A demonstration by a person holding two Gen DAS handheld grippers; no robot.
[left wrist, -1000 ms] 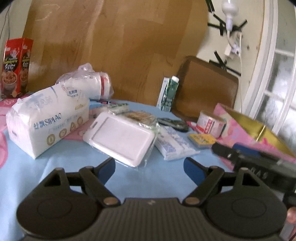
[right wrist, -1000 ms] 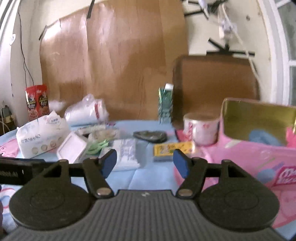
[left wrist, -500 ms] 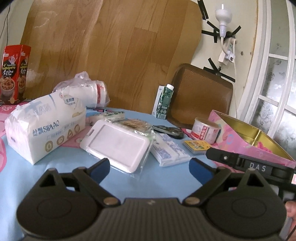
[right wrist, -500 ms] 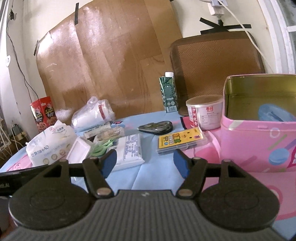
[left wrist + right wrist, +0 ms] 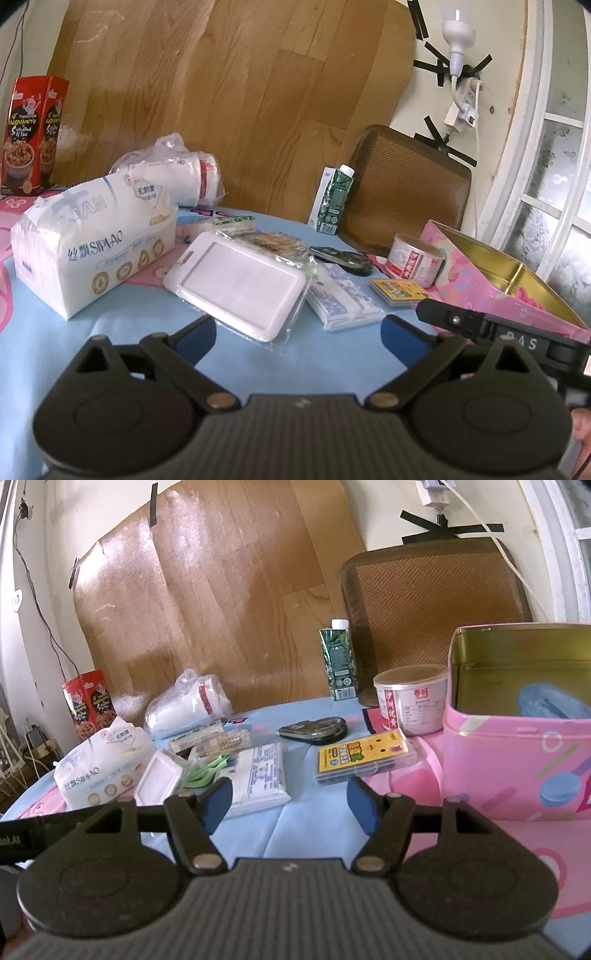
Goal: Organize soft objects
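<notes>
A: The left hand-held gripper (image 5: 299,338) is opening its jaws with nothing between them; the white card holder (image 5: 240,286) in its clear sleeve lies just ahead on the tabletop (image 5: 332,354).

B: And the right hand-held gripper (image 5: 290,801)?

A: Released too, empty. The wet wipes pack (image 5: 258,775) lies just ahead to its left, the pink tin (image 5: 517,760) to its right.

B: Risks?

A: The slick sleeve could slip from the pads, and the tissue pack (image 5: 92,243) might squash. The two grippers are close; they could collide.

Two tissue packs (image 5: 92,251) (image 5: 343,299), one pink tin (image 5: 517,760), one carton (image 5: 338,661), one round tub (image 5: 410,699).
</notes>
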